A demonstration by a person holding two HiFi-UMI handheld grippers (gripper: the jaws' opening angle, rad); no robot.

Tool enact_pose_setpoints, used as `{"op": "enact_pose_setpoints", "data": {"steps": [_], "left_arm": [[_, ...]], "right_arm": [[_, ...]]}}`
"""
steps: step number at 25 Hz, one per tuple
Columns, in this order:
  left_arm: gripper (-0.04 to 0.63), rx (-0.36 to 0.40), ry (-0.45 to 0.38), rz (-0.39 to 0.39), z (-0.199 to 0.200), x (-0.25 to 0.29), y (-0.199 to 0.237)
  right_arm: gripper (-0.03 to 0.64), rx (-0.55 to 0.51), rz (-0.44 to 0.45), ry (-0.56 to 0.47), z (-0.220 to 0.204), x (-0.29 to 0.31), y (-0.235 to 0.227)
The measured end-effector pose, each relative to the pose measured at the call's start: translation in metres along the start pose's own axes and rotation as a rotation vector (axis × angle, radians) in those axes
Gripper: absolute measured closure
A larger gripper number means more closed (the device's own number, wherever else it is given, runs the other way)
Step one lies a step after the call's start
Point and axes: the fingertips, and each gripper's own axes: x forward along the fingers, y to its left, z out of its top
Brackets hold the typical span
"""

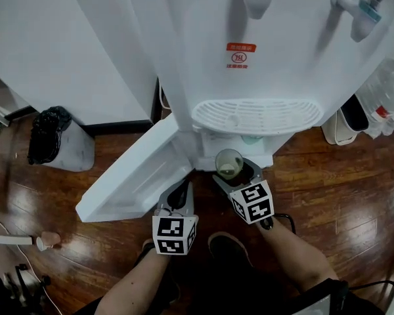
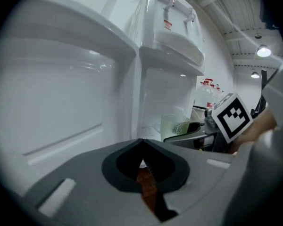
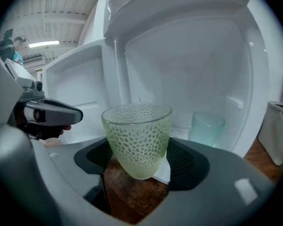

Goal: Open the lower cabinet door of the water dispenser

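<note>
Our left gripper (image 2: 142, 163) is closed, empty; our right gripper (image 3: 141, 166) clamps the green glass (image 3: 137, 135). We may knock it into the blue cup (image 3: 206, 128).

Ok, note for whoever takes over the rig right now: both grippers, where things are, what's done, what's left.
The left hand-held gripper is shut and empty, beside the open door.
The right hand-held gripper is shut on the green glass cup, facing the open cabinet.
The lower cabinet door of the water dispenser stands wide open, at the head view's left. A pale cup stands inside.
Done: door open. Left: probably only setting the held cup down.
</note>
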Motion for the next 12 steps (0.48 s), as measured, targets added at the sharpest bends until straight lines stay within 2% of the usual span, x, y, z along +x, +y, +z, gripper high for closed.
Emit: {"op": "enact_pose_setpoints", "data": {"steps": [6,12], "left_arm": [[0.593,-0.008,0.051,-0.031,-0.018,0.024,-0.003],[0.593,-0.004,0.066,-0.099,-0.018,0.033,-0.009]], "right_arm": [[0.259,0.005,-0.044,0.009,-0.012,0.023,-0.017],[0.259,0.024,-0.089,0.002,-0.02,0.042,-0.034]]}}
